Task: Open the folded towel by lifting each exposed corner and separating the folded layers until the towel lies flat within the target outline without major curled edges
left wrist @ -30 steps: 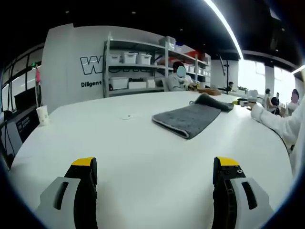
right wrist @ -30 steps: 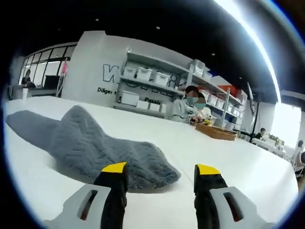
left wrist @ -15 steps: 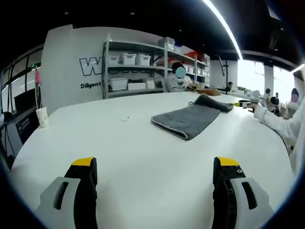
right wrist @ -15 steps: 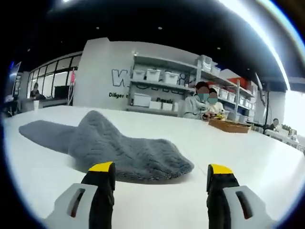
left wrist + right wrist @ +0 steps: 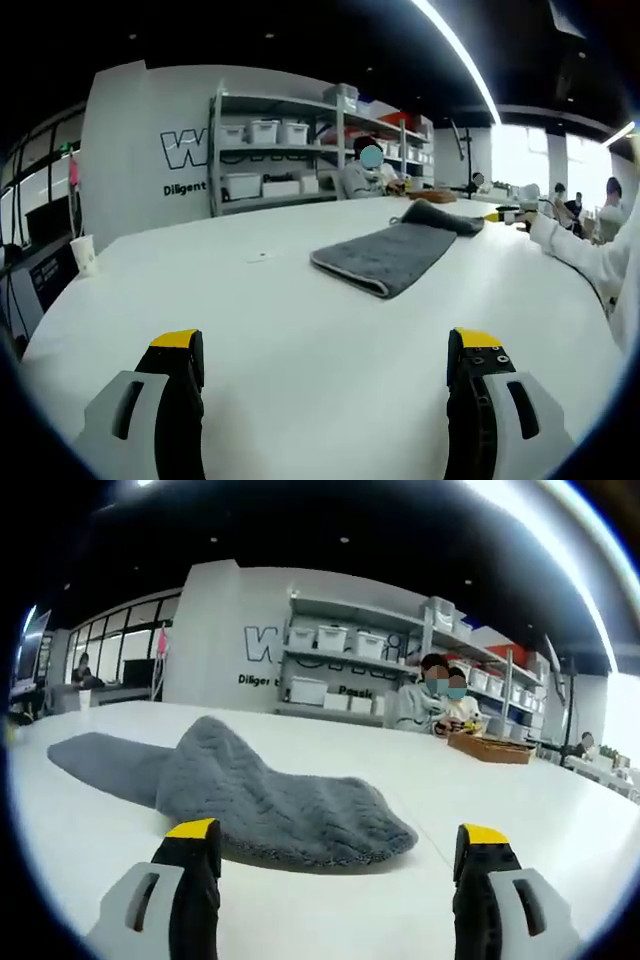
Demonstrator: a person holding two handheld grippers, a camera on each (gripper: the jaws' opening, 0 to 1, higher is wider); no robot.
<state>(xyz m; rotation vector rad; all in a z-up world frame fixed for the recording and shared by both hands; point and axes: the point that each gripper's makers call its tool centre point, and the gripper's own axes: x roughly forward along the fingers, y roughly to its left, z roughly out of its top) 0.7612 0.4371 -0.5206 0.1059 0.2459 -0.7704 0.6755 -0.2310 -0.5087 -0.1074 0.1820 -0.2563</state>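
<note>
The grey towel [image 5: 395, 252] lies on the white desk [image 5: 300, 340], long axis running from 7 to 1 o'clock, its far end bunched. Left gripper [image 5: 325, 350] and right gripper [image 5: 340, 842] jaws spread wide, empty, touching nothing.

Right claw [image 5: 338, 832] jaws spread wider — nearer towel [image 5: 270, 805].

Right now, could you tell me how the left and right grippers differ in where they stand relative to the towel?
The right gripper sits low at the grey towel, facing its bunched end; the left gripper waits far back over bare table. Both have open, empty jaws with yellow tips.
</note>
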